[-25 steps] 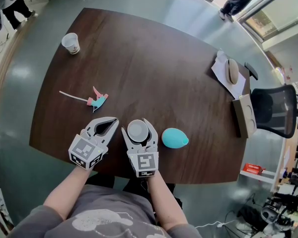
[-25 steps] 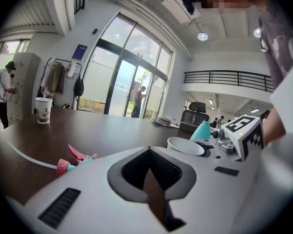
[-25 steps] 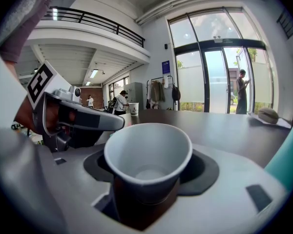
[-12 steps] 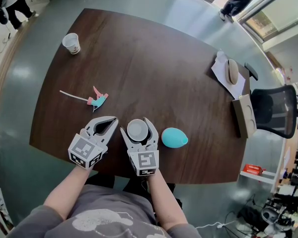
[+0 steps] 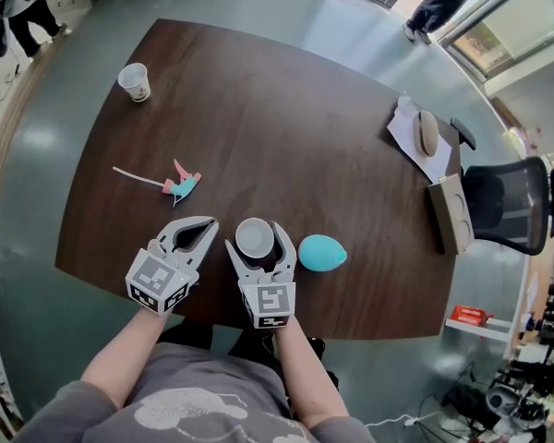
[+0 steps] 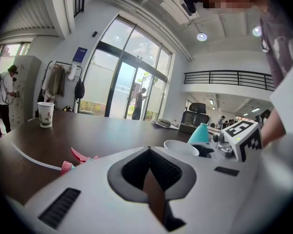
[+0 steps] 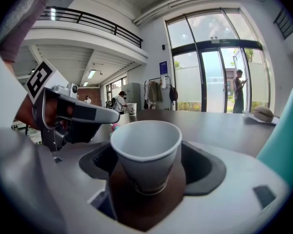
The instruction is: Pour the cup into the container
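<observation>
A white paper cup [image 5: 255,240] stands upright on the dark table [image 5: 286,127] near its front edge, between the jaws of my right gripper [image 5: 256,231]. Those jaws have just been opening. In the right gripper view the cup [image 7: 145,147] looks empty, with a small gap to the pads on either side. A teal egg-shaped container [image 5: 322,252] sits just right of that gripper. My left gripper [image 5: 196,233] rests to the cup's left, its tips together and nothing held.
A second paper cup [image 5: 134,81] stands at the far left corner. A pink and teal toy with a thin white stick [image 5: 177,185] lies ahead of my left gripper. Papers and a mouse [image 5: 428,133] sit at the right edge, beside an office chair [image 5: 508,206].
The right gripper's jaws have spread slightly away from the cup, which stays standing on the table. Neither hand has shifted.
</observation>
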Tool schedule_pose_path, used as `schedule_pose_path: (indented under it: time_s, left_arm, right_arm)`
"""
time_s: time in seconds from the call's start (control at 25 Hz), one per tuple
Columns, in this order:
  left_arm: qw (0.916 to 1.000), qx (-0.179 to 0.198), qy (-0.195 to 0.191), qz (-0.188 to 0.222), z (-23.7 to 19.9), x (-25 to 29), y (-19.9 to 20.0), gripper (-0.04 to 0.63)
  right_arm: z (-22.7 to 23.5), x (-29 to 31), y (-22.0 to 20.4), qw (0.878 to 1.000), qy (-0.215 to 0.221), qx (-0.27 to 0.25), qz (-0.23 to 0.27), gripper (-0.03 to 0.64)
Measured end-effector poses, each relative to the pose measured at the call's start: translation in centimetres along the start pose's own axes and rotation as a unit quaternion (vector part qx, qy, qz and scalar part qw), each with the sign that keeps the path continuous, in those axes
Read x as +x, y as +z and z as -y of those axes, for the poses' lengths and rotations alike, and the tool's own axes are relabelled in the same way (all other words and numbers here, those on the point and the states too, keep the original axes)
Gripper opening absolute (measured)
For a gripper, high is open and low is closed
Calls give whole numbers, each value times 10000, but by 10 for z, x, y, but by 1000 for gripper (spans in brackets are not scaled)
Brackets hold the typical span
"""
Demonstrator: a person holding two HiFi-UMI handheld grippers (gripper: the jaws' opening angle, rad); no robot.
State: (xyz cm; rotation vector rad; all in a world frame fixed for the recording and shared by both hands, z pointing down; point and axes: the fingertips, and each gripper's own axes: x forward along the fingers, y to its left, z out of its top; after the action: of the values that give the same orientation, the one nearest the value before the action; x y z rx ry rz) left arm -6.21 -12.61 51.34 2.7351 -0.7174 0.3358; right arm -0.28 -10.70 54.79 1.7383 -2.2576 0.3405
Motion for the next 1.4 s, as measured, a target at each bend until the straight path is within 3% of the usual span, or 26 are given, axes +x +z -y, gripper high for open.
schedule_pose_path:
  time_s: [0.56,0.84,1.08,1.2,1.28,1.4]
  left_arm:
    - [9997,152,-57,189,24,-31,15,6]
    - [9984,272,-307,382,54,-47,39,6]
    - [9967,240,-392,674,78,-58,69,6]
    - [9949,165,-554,829,93,-63,84,6]
    - [9931,249,-676,924,104,-63,94,6]
    - [9916,256,-744,1030,114,-62,106,6]
  right_arm:
    - [0,-64,-6,9990,-427,114,8,376]
    - [6,-104,31,9975,-532,220,413,374]
    - [-5,-125,84,9946,-307,312,945,373]
    - [-7,-135,107,9918,-391,312,1177,263]
    - [-6,-142,122,9899,-489,233,1310,228]
    - [-9,-152,141,9862,-645,-104,1522,101]
